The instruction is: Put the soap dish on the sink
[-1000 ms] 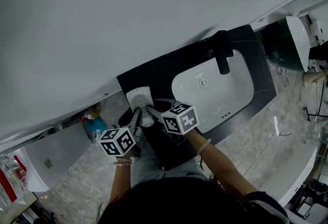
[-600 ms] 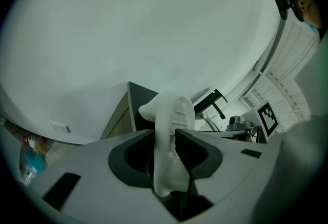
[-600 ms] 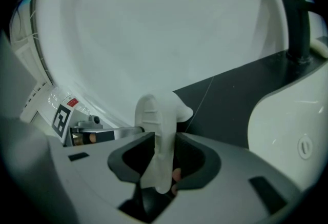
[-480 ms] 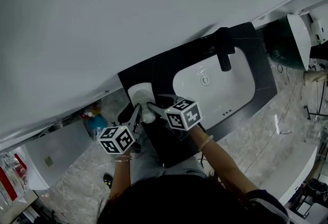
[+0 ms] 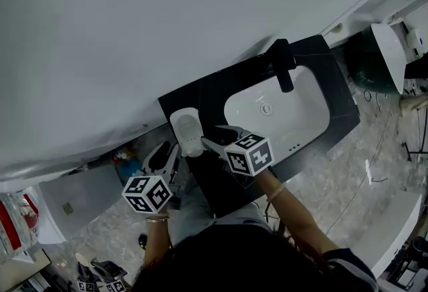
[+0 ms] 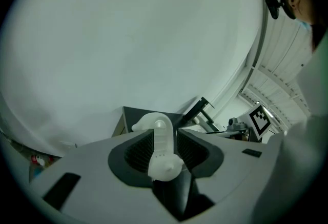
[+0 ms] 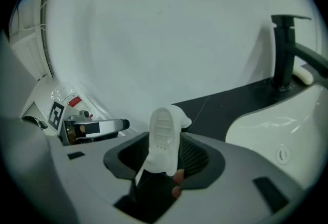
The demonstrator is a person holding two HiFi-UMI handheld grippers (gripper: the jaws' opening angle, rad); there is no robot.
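Note:
The white soap dish [image 5: 187, 130] lies on the left end of the black sink counter [image 5: 221, 93], left of the white basin [image 5: 294, 117] and the black faucet [image 5: 282, 63]. My left gripper [image 5: 167, 152] hovers at the dish's near left and my right gripper [image 5: 217, 138] at its near right. Both sets of jaws are opening. In the left gripper view the dish [image 6: 160, 146] shows in the gap between the ribbed pads with small gaps either side. The right gripper view shows the dish [image 7: 164, 136] the same way, with no pad pressing on it.
A plain white wall rises directly behind the counter. Marbled floor [image 5: 348, 184] surrounds the vanity. A blue bottle [image 5: 124, 167] stands on the floor at the left, next to a white box [image 5: 67, 197]. A white fixture [image 5: 388, 50] stands at the far right.
Both grippers have drawn back from the dish and risen toward the camera, and their jaws have spread. The soap dish stays on the counter's left end.

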